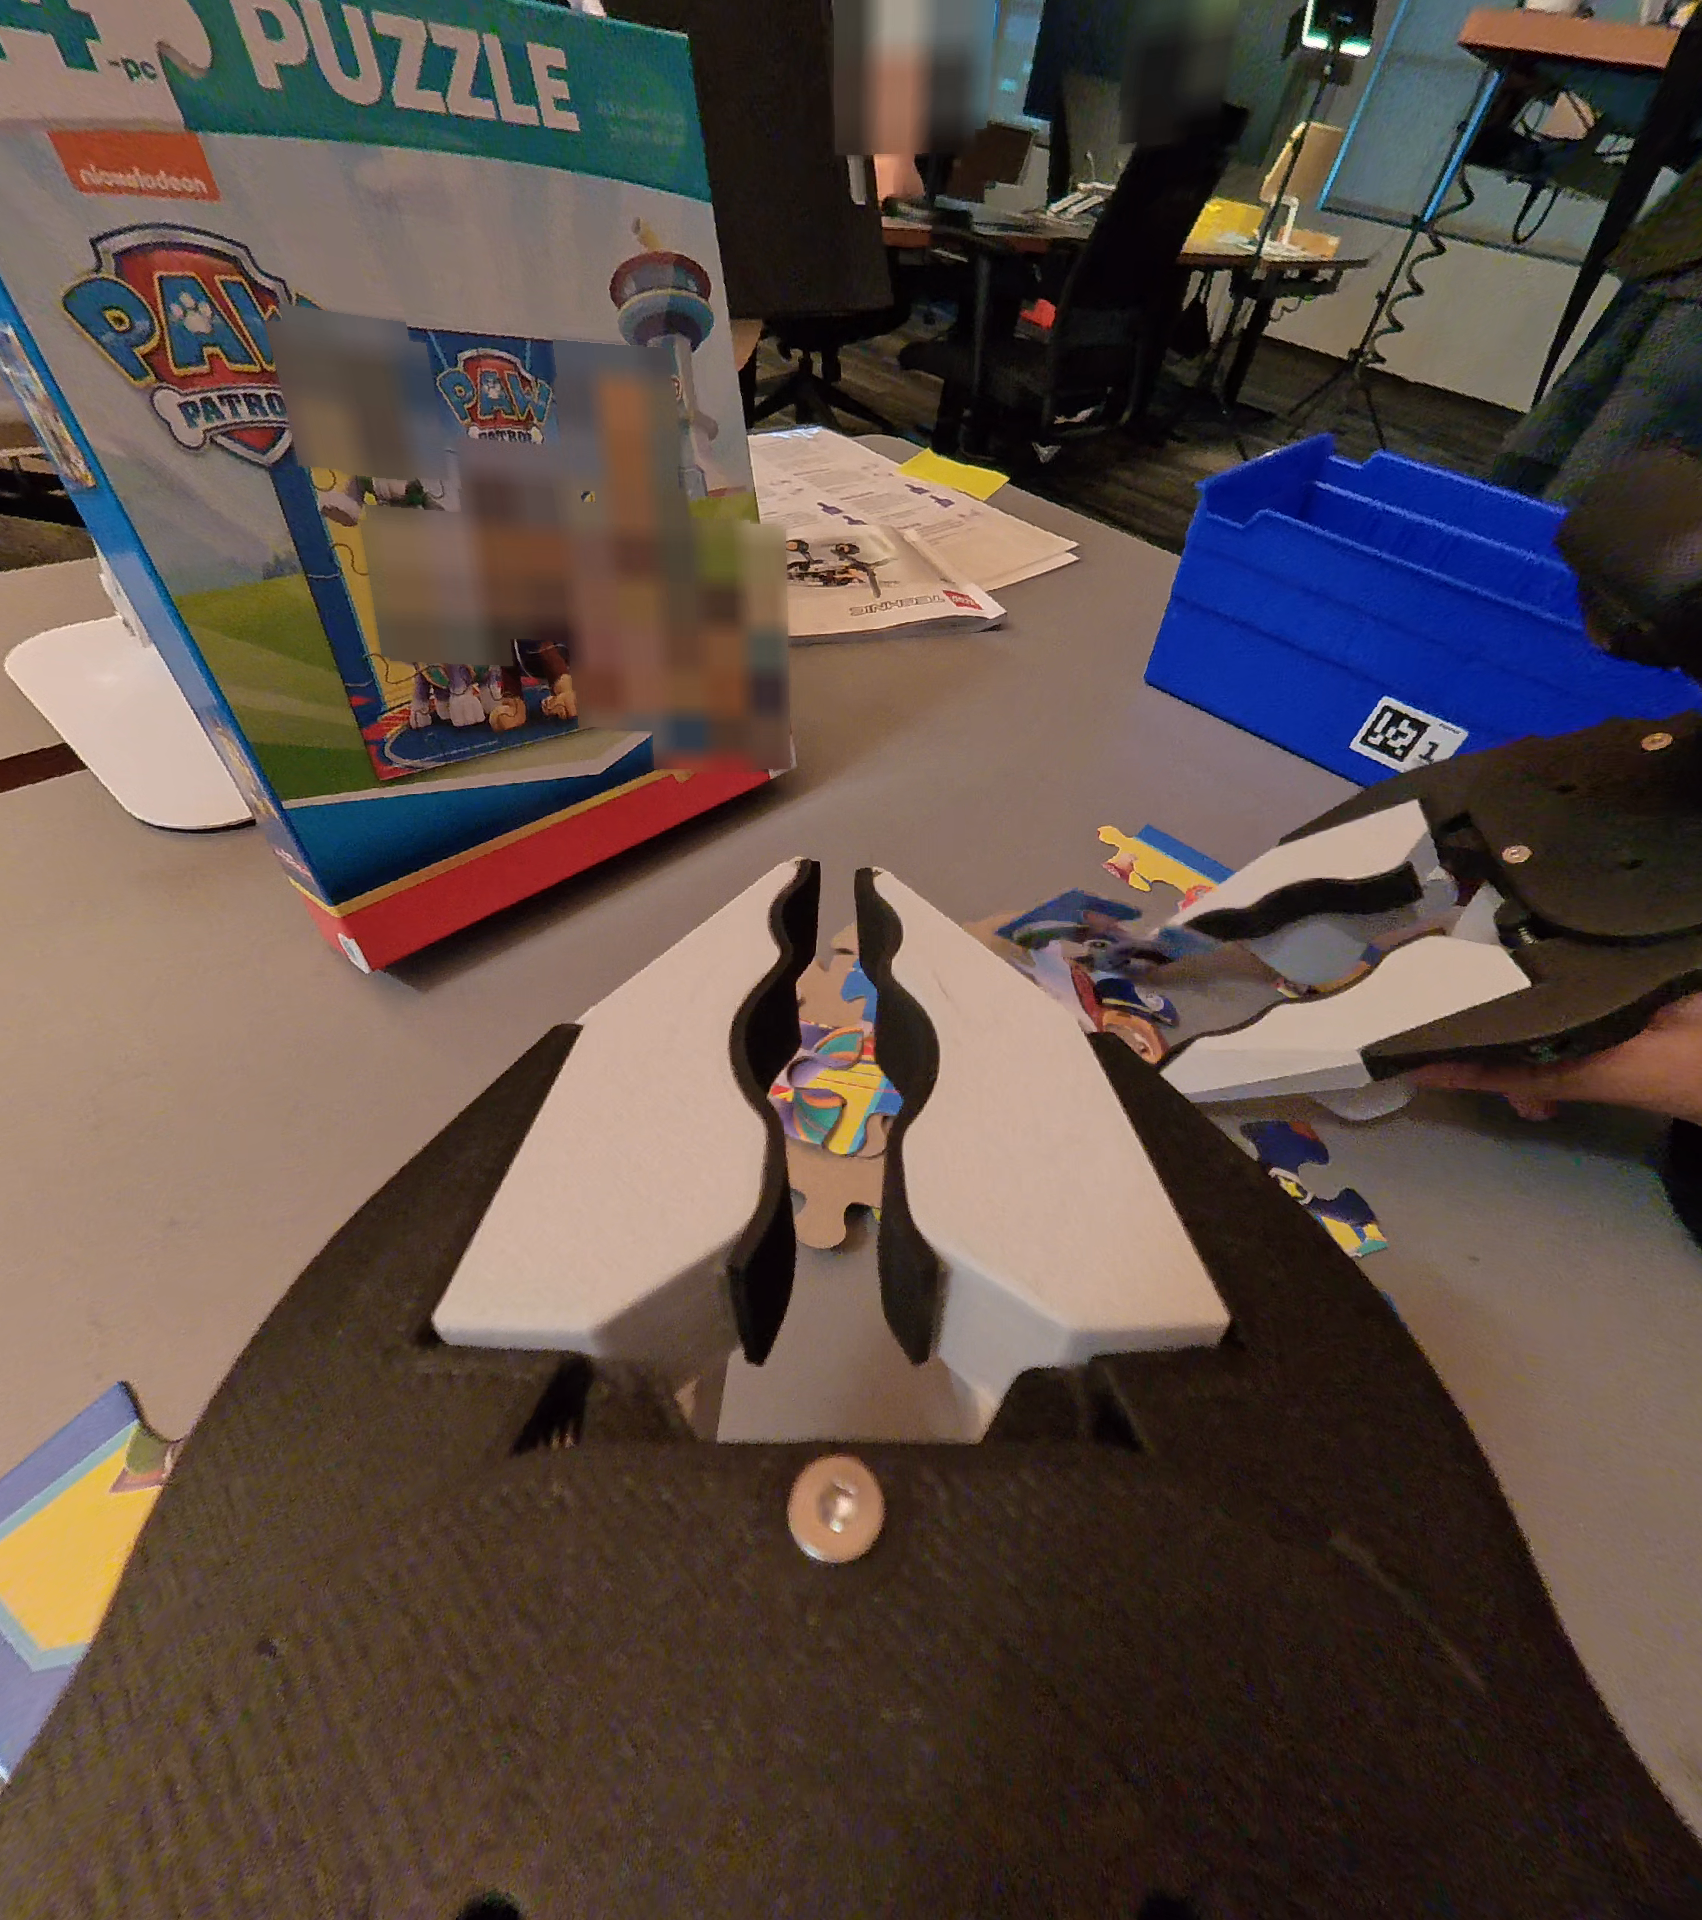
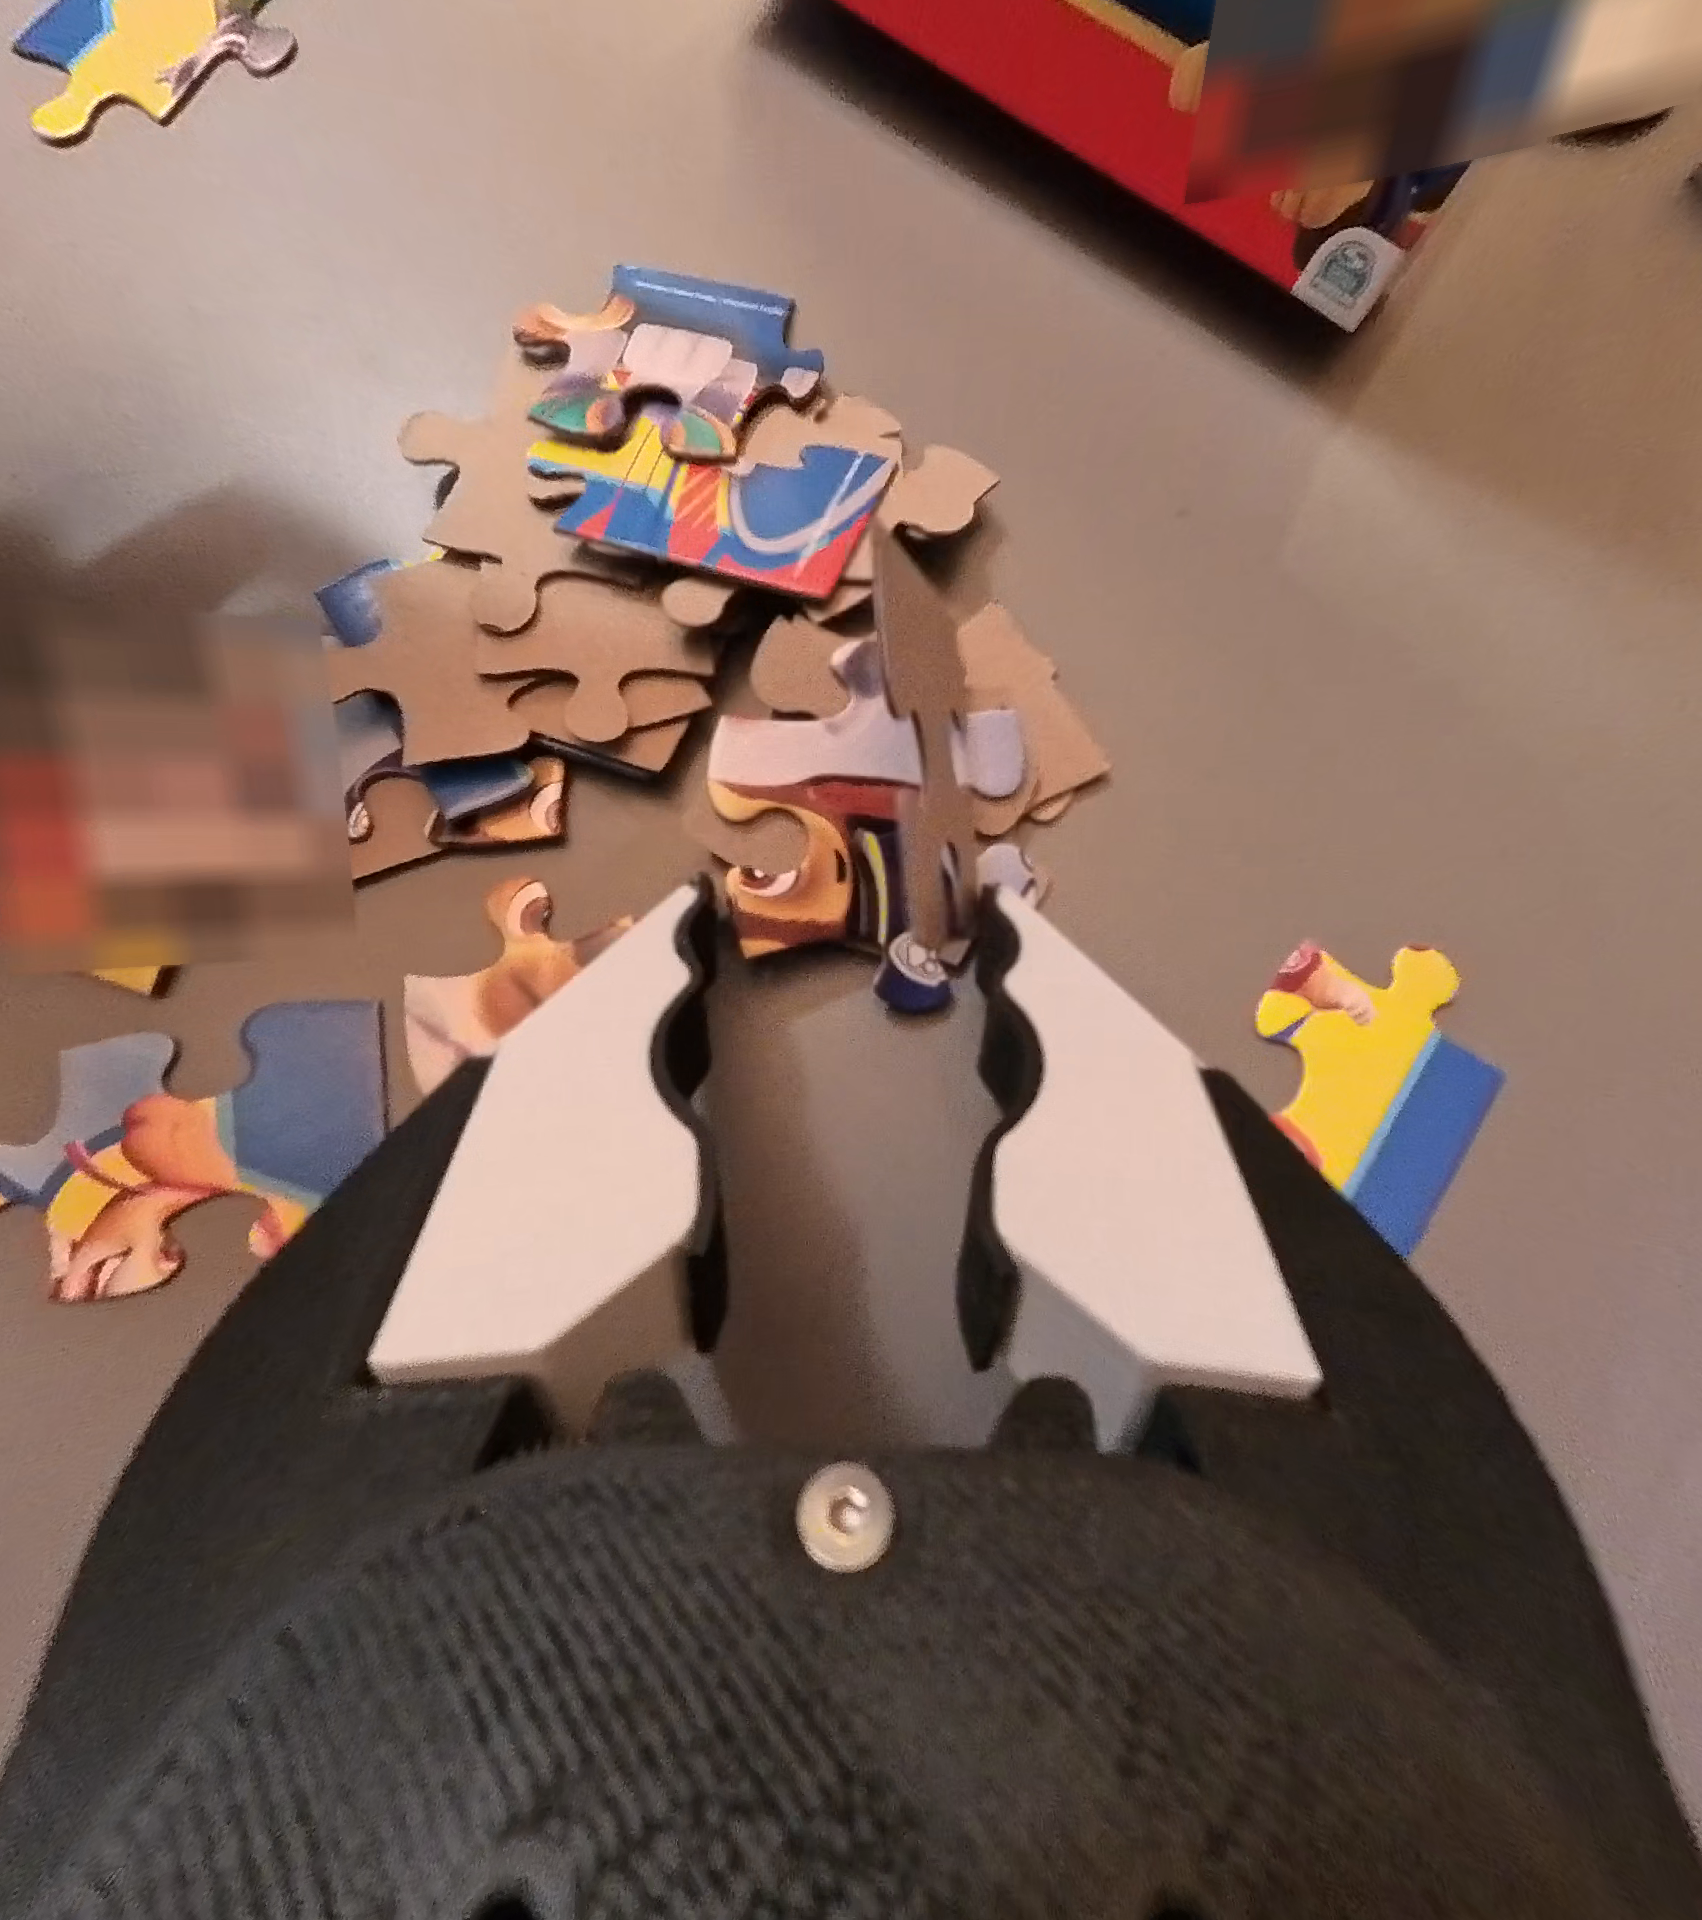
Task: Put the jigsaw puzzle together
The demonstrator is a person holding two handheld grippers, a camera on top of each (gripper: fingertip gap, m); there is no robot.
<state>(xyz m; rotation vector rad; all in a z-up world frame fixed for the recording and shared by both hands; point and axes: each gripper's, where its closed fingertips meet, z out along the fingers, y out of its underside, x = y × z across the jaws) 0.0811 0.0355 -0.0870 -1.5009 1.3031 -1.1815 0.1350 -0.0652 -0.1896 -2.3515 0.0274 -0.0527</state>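
My left gripper [image 1: 836,878] hovers over a grey table [image 1: 99,1039], its pads drawn together to a narrow slit. Through the slit I see pieces of the puzzle pile [image 1: 831,1091] lying below. My right gripper [image 2: 847,904] is open, low over the same pile [image 2: 618,644] of face-up and brown face-down pieces. A brown-backed piece [image 2: 914,727] stands on edge between its fingers, close beside the right pad, with the left pad well clear of it. The right gripper also shows in the left wrist view [image 1: 1174,987], held by a hand at the right.
A puzzle box [image 1: 359,468] stands upright at the left; its red base shows in the right wrist view [image 2: 1086,104]. A blue bin [image 1: 1346,603] and booklets [image 1: 888,551] lie behind. Loose pieces [image 2: 1377,1070] [image 2: 151,1143] [image 1: 47,1558] lie around.
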